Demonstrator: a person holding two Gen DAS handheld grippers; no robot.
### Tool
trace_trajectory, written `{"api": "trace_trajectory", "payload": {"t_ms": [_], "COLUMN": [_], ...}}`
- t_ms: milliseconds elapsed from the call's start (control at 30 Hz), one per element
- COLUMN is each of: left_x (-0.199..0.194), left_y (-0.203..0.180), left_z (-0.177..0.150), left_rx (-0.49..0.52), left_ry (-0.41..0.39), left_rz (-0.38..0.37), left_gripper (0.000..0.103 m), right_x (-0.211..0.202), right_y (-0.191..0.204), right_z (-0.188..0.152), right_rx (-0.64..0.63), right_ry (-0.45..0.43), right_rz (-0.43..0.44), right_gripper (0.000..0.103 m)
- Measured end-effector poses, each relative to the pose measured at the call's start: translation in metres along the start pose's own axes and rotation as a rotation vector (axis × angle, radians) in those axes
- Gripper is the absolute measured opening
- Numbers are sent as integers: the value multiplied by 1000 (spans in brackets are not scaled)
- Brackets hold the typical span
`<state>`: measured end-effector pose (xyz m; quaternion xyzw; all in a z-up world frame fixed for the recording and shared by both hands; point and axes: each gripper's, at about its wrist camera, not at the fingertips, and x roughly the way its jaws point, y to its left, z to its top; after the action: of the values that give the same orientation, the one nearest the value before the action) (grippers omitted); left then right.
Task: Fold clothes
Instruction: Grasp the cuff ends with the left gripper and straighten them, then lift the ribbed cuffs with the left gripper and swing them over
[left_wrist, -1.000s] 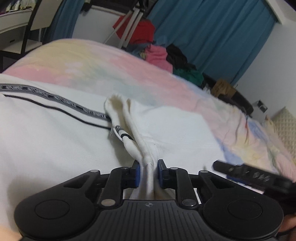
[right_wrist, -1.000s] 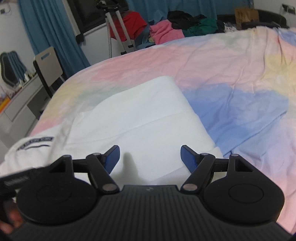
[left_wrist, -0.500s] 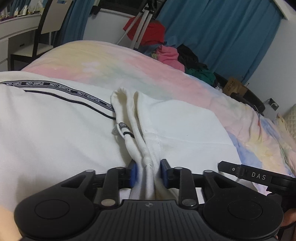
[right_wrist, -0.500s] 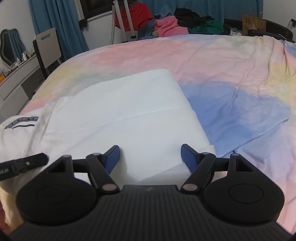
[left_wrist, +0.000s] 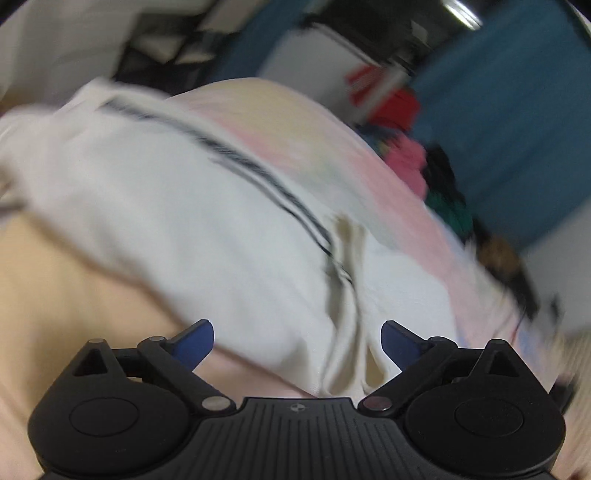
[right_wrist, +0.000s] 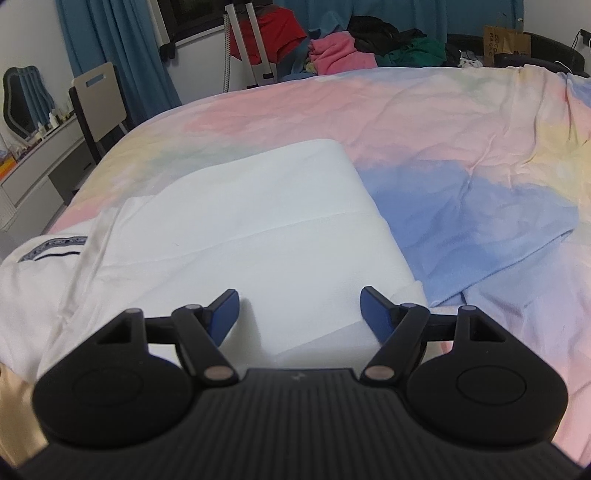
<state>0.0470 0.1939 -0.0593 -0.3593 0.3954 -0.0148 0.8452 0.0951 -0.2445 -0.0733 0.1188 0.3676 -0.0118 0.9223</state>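
Now both my left gripper and right gripper gape empty over the soft, limp white garment on the bed; I'd pinch its six-o'clock hem.

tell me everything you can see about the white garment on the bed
The white garment is a soft knit top, folded into a thick rectangle on the pastel bedsheet. A seam crosses the top layer. One part spreads left, unfolded, bearing a dark patterned trim band and a thin stripe. In the blurred left view a bunched edge lies between the open left gripper, ungripped. The right gripper hovers open above it.
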Motion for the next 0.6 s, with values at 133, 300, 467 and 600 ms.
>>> {"api": "trace_trajectory", "payload": {"t_ms": [133, 300, 467, 600], "left_x": [-9, 3, 15, 20], "left_y": [59, 107, 125, 145], "left_z": [26, 55, 85, 96], "left_rx": [-276, -509, -517, -565], "left_ry": [-40, -112, -192, -237], "left_rz": [34, 27, 92, 86], "left_gripper": [98, 91, 74, 59], "right_x": [-1, 1, 2, 4], "right_y": [4, 8, 11, 12], "right_z": [-2, -5, -7, -7], "right_rx": [-13, -40, -66, -70], "right_ry": [-2, -3, -11, -11], "right_rz": [-7, -22, -28, -35], "right_gripper": [74, 74, 74, 74]}}
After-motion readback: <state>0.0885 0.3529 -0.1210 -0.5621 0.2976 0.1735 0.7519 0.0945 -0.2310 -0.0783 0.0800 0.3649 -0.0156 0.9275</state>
